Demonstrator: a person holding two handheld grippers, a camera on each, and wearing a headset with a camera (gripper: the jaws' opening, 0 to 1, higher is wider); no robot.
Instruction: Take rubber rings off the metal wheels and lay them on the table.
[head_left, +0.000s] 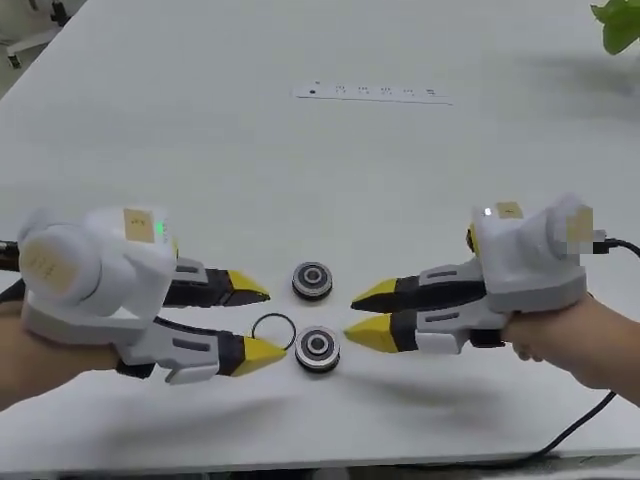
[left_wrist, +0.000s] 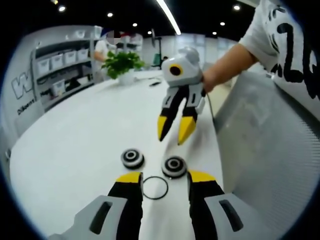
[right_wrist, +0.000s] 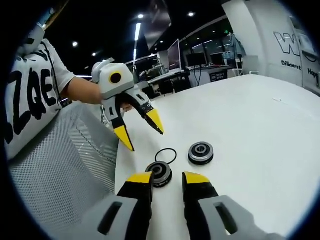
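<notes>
One rubber ring (head_left: 273, 328) is lying on the desk (head_left: 300, 180), the far wheel (head_left: 312, 281) probably waiting, while left claw (head_left: 272, 320) and right claw (head_left: 350, 313) are hovering parted, empty.

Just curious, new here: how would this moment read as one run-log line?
left claw: open | right claw: open | thin black rubber ring: loose on white table | two round metal wheels: between claws

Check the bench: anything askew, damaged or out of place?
Nothing stands out. One rubber ring lies flat on the table beside the nearer wheel; the farther wheel sits flat too. The left tool and right tool are open, empty.
</notes>
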